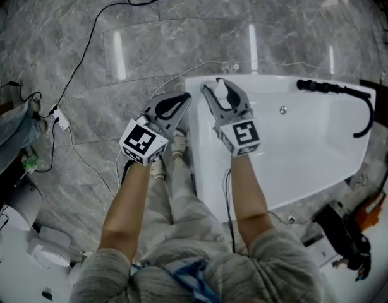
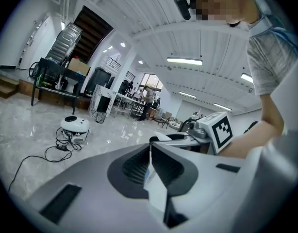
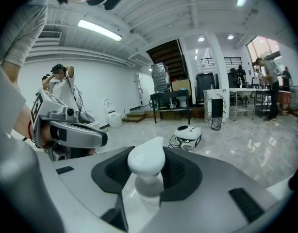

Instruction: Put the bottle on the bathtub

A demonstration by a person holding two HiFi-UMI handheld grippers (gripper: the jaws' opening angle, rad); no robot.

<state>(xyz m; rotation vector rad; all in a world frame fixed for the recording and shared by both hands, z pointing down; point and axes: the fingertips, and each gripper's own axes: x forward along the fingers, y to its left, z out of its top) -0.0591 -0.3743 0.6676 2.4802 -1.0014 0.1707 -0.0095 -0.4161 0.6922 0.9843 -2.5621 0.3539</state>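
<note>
The bottle (image 3: 145, 171) is gripped upright in the right gripper's (image 1: 220, 87) jaws, over the bathtub's (image 1: 201, 137) rim. The left gripper's (image 1: 180, 100) jaws are closed, empty.

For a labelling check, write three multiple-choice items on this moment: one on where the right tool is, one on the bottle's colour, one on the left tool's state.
1. In the head view, the right tool is over:
A. the bathtub's left end
B. the floor cables
C. the black tap

2. The bottle is:
A. orange
B. white
C. black

3. The left tool has its jaws:
A. wide apart
B. clamped on the bottle
C. together, with nothing between them

Answers:
1 A: its jaws hang over the bathtub, just inside the left rim.
2 B: the pump top shows white between the right tool's jaws.
3 C: the left gripper view shows the jaws meeting with nothing held.
</note>
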